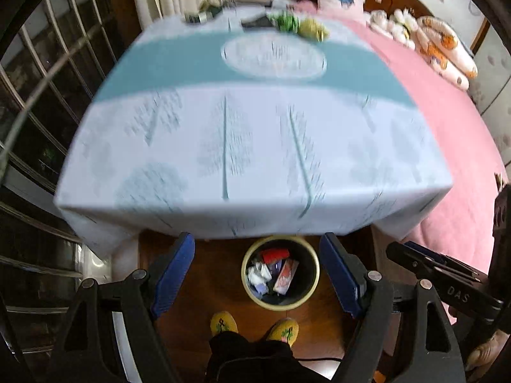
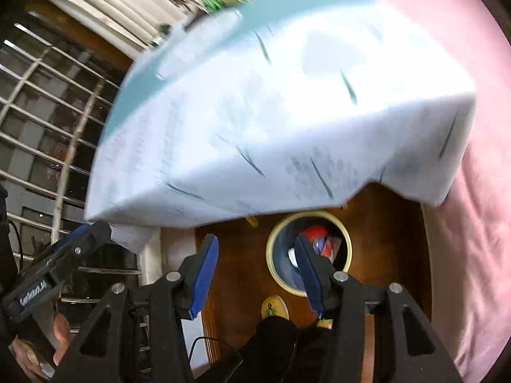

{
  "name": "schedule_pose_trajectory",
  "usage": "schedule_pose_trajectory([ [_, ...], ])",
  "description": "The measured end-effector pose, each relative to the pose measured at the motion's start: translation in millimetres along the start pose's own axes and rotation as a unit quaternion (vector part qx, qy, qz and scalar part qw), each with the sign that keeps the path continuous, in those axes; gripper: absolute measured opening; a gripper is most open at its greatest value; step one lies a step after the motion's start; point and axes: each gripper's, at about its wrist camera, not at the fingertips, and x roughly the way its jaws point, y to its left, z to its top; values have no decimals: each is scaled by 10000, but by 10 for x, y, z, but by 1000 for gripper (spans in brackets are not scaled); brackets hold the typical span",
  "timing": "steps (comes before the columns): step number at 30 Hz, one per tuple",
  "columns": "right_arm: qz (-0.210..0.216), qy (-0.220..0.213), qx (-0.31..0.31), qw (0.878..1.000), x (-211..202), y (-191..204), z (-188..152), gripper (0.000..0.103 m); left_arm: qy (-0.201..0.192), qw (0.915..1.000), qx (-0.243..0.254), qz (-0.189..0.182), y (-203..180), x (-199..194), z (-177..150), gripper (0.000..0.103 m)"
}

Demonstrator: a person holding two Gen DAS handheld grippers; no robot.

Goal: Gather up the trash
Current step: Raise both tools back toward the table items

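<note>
- Trash (image 1: 277,271) sits in the round bin (image 1: 311,290) on the dark wood floor below me: crumpled white paper, a red packet and glossy wrappers, all light and loose.
- My left gripper (image 1: 257,276) has its blue ribbed pads spread wide with nothing between them; my right gripper (image 2: 255,274) stands about half open, also empty.
- I judge the bin, standing close to my yellow slippers (image 1: 223,322), could be kicked over as I step.
- Beyond, the table's pale blue cloth (image 1: 255,146) drapes smoothly; a finger could snag the hem and drag it.
- At the far edge, green and yellow crinkled pieces (image 1: 297,25) look like leftover trash; blur hides detail, and a poor pinch could flick them off.
</note>
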Motion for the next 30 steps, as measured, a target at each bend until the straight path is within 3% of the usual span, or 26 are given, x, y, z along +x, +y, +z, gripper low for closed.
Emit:
schedule_pose_trajectory([
  [8, 191, -768, -626, 9949, -751, 347, 342, 50, -505, 9979, 216, 356, -99, -711, 443, 79],
  [17, 153, -1352, -1083, 9848, -1135, 599, 969, 51, -1183, 9888, 585, 699, -187, -1337, 1020, 79],
  [25, -161, -1720, -1412, 9748, -1224, 756, 1676, 51, -1223, 9866, 937, 527, -169, -1279, 1838, 79],
  [30, -488, -1855, -1514, 9697, -1006, 865, 2281, 51, -1075, 9860, 1262, 156, -201, -859, 2559, 79],
])
